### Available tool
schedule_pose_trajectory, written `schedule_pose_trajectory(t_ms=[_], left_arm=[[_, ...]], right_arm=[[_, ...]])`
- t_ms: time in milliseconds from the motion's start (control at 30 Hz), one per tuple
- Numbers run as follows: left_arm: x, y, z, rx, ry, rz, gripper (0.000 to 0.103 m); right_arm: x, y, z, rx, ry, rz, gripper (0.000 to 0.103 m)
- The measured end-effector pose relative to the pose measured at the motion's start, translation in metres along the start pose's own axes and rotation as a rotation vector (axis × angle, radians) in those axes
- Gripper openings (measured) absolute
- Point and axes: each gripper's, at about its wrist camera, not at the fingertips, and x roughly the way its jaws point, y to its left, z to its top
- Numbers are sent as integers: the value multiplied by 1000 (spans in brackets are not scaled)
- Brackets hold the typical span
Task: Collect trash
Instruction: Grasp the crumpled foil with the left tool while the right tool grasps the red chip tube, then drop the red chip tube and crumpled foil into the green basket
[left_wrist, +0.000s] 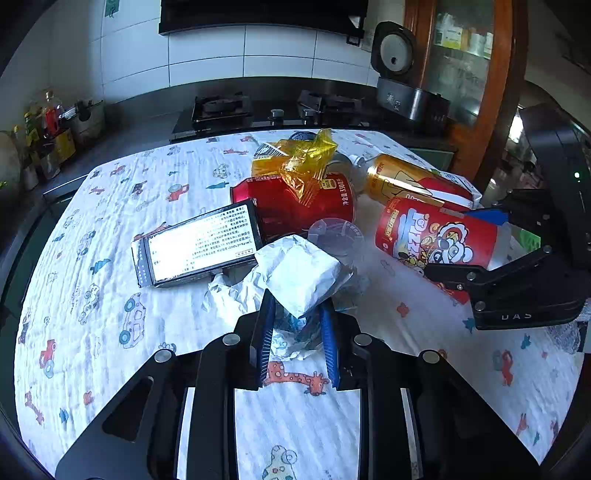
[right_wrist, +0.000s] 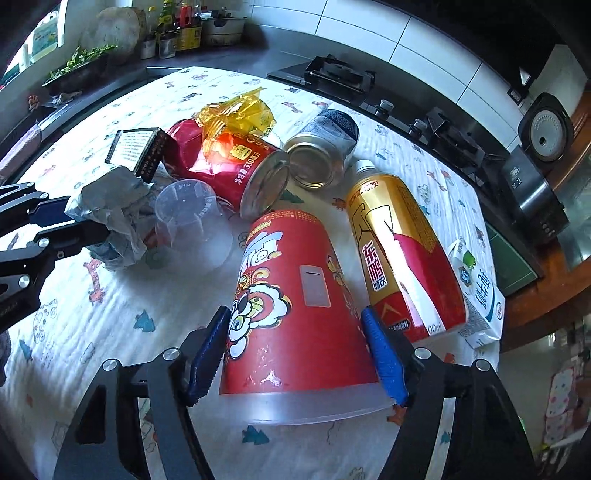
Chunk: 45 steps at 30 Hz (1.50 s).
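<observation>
Crumpled white wrapper (left_wrist: 301, 275), red snack cup (right_wrist: 299, 302) lying sideways.

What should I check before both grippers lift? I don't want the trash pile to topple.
1. Left gripper closed on the crumpled paper wrapper: ok.
2. Right gripper pads touching the red snack cup: cannot tell.
3. Cup free of the yellow tea bottle: not ok, they lie side by side, touching.
4. Clear plastic cup clear of the wrapper: not ok, it rests against it.
5. Red can unburdened: not ok, yellow wrapper lies on it.
</observation>
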Motion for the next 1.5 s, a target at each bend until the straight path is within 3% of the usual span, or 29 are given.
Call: schedule_pose_trajectory(t_ms=[200, 300, 600, 867, 1100, 1333, 1500], left_arm=[[-22, -10, -3, 12, -31, -12, 19], [-30, -19, -6, 25, -34, -25, 10], [-43, -47, -17, 57, -44, -66, 7], [-57, -93, -9, 109, -73, -148, 7], [-52, -153, 7, 149, -85, -263, 7], [-40, -227, 23, 204, -76, -369, 6], [-30, -274, 35, 230, -69, -434, 6]], right_arm=[[-31, 1, -15, 13, -53, 17, 69], [-47, 0, -25, 24, -75, 18, 69], [-82, -20, -58, 86, -115, 8, 69], [-107, -53, -94, 167, -139, -24, 69], [-125, -114, -142, 280, -118, -122, 69], [-130, -205, -215, 448, -58, -272, 69], [-123, -258, -264, 562, -27, -314, 70]])
